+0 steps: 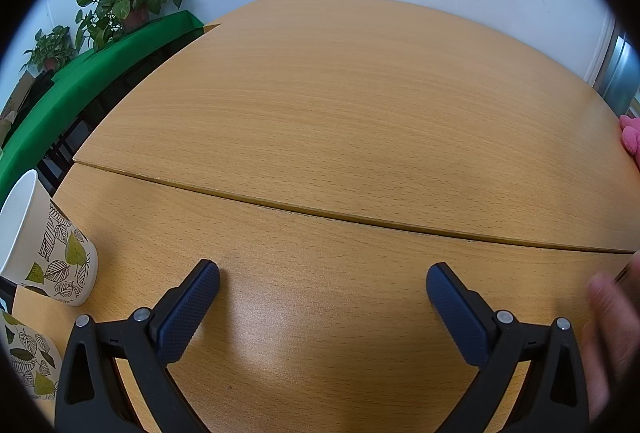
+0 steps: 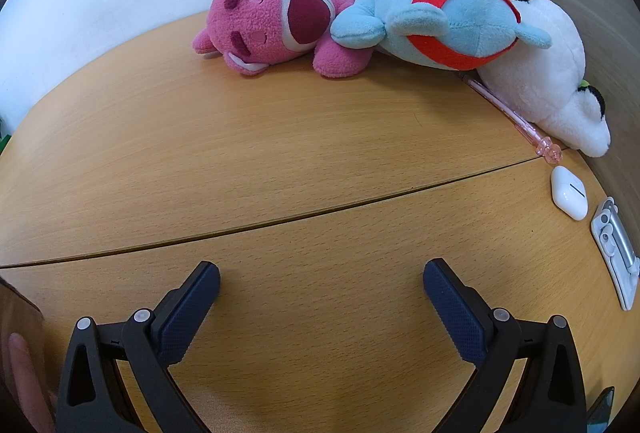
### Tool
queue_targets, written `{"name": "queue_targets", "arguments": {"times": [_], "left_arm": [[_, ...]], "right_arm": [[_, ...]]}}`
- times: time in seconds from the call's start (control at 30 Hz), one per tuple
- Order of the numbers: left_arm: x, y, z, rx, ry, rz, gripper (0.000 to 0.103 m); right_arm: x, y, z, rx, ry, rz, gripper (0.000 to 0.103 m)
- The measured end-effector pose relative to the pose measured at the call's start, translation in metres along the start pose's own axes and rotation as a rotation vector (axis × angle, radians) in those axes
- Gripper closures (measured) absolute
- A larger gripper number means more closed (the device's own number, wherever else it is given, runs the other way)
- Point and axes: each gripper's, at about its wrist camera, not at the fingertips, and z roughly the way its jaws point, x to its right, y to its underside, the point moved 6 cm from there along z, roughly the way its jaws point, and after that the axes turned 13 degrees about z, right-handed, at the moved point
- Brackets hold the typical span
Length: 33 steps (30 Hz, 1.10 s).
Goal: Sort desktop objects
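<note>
Both hand-held grippers spread wide, left (image 1: 323, 283) beside leaf-print cups (image 1: 60, 257), right (image 2: 321, 281) facing plush toys (image 2: 280, 25)

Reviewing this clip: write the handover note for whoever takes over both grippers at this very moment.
Left gripper: open, empty, over bare wooden table; leaf-print paper cup at its far left.
Right gripper: open, empty.
Far side, piled together: pink plush bear, blue plush with red band, white plush dog. Pink transparent pen lies partly beneath the dog; white earbud case and white-and-silver clip at right.
Done: nothing appears sorted.
Left: everything.
</note>
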Motion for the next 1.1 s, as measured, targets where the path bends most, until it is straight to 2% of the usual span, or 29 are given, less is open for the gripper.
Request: {"name": "queue_targets", "arguments": {"times": [1.1], "left_arm": [[0.0004, 0.0002, 0.0007, 0.0, -0.001, -0.001, 0.0]], "right_arm": [[0.0014, 0.0043, -0.0022, 0.001, -0.001, 0.002, 0.0]]}}
